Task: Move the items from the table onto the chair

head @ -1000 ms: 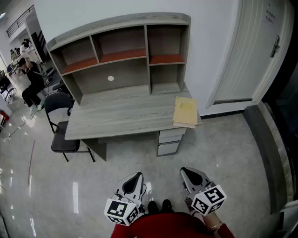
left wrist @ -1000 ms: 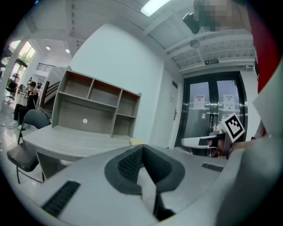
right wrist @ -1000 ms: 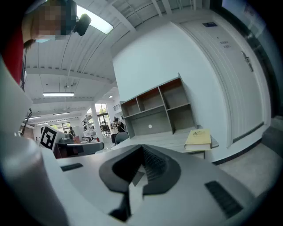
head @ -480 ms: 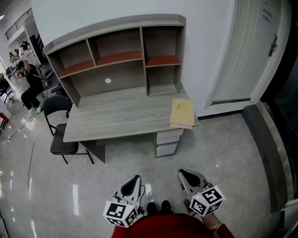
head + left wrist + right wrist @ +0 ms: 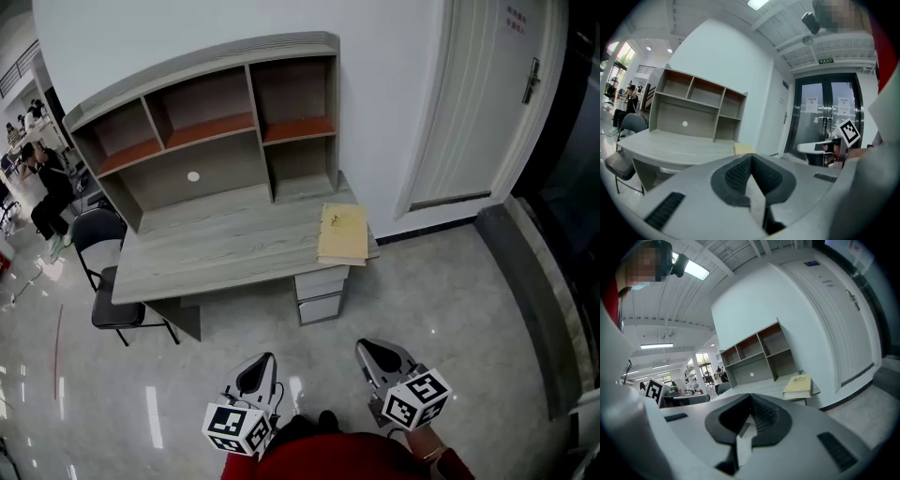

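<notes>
Lying flat on the grey wood-grain counter's (image 5: 216, 251) right end, the yellow rectangular book (image 5: 342, 234) is pointing its long axis toward the wall (image 5: 375, 103). Left tool (image 5: 261, 362) and right tool (image 5: 375, 351) are hovering well apart from it, pressed together, empty.

The person has stepped sideways, and the head view has swung with them. The tabletop (image 5: 225, 248) and its shelves (image 5: 202, 131) now sit further left in that view than a second ago. The book (image 5: 342, 234) on the right end has slid left and a little lower in frame. The chair (image 5: 111, 305) has drawn toward the left edge, and the door (image 5: 473, 103) has come further in from the right. The left tool (image 5: 263, 362) and right tool (image 5: 373, 350) have drifted slightly left too.
</notes>
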The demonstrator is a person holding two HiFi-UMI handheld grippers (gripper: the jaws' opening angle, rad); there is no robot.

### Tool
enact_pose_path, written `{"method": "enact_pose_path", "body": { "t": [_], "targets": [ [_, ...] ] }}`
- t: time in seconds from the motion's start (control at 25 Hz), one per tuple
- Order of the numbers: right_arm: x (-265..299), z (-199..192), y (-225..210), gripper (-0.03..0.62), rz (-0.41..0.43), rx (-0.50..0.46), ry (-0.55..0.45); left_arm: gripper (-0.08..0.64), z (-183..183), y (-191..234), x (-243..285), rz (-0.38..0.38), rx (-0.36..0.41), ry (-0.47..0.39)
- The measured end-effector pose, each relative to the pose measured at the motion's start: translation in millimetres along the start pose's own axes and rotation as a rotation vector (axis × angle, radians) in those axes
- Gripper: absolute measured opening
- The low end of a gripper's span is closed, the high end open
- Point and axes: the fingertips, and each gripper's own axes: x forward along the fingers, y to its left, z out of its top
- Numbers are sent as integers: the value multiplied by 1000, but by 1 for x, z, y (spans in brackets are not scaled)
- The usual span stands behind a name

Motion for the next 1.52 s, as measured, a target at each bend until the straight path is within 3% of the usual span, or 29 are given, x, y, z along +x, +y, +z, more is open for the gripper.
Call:
{"method": "enact_pose_path", "body": {
  "t": [0.32, 0.72, 1.0, 1.16, 1.24, 1.28, 1.32, 1.4, 1.44, 1.52],
  "targets": [
    [10, 18, -65, 12, -86, 56, -8, 9, 20, 0, 63, -59, 26, 39],
    [104, 56, -170, 12, -191, 90, 34, 9, 43, 42, 228, -201, 32, 98],
    [157, 68, -225, 14, -260, 149, 119, 9, 42, 57, 322, -280, 21, 238],
    [170, 62, -245, 14, -252, 217, 174, 17, 26, 64, 347, -278, -37, 331],
    [176, 58, -258, 19, -254, 260, 205, 58, 14, 67, 360, -277, -93, 386],
    [178, 54, -263, 35, -251, 280, 230, 89, 8, 67, 365, -277, -133, 418],
    [181, 50, -267, 91, -238, 305, 259, 130, 1, 67, 370, -276, -175, 451],
    [191, 40, -273, 257, -190, 377, 318, 185, -12, 72, 381, -266, -258, 511],
    [197, 35, -277, 306, -165, 412, 345, 196, -17, 74, 387, -260, -296, 535],
    [208, 24, -285, 341, -137, 447, 399, 201, -27, 77, 399, -252, -361, 577]
  ]
}}
